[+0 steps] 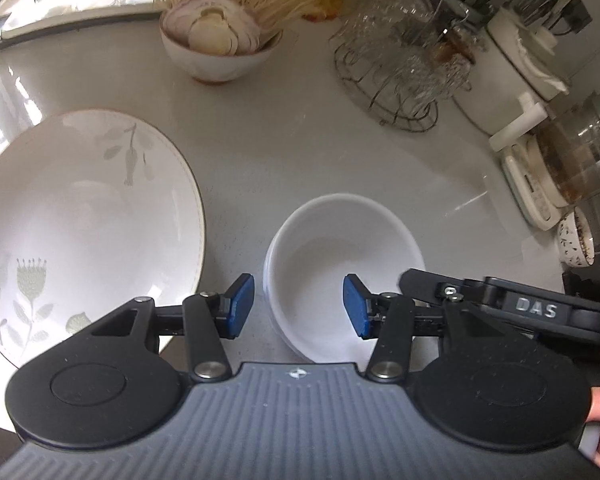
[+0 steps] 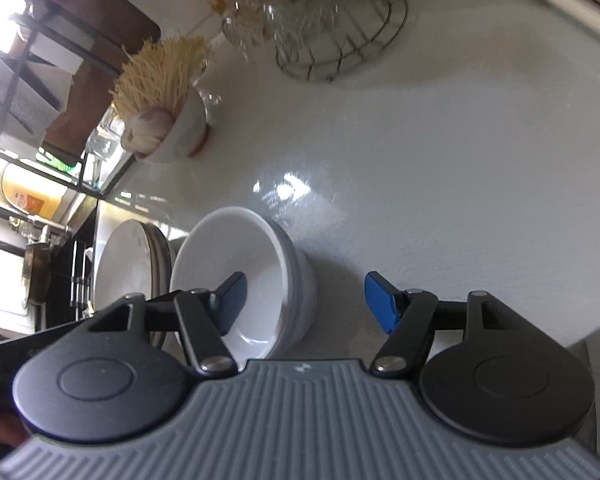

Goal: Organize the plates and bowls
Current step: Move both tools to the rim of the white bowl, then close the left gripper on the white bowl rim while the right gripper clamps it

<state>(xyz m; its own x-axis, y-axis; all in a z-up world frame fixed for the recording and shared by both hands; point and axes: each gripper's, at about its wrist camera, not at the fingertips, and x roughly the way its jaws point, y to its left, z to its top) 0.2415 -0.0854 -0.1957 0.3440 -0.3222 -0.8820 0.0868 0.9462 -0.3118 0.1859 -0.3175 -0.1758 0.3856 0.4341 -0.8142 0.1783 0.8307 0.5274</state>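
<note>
**Both claws spread at the bowls**

Left wrist: our left gripper (image 1: 299,306) is spread astride the white bowls' (image 1: 342,276) near rim, floral plate (image 1: 88,216) at nine o'clock. Right wrist: our right gripper (image 2: 306,302) gapes, stacked bowls at ten o'clock.

Floral plate (image 1: 80,216) cut off at left edge; white bowl's (image 1: 340,272) near rim hidden behind claw body.
</note>
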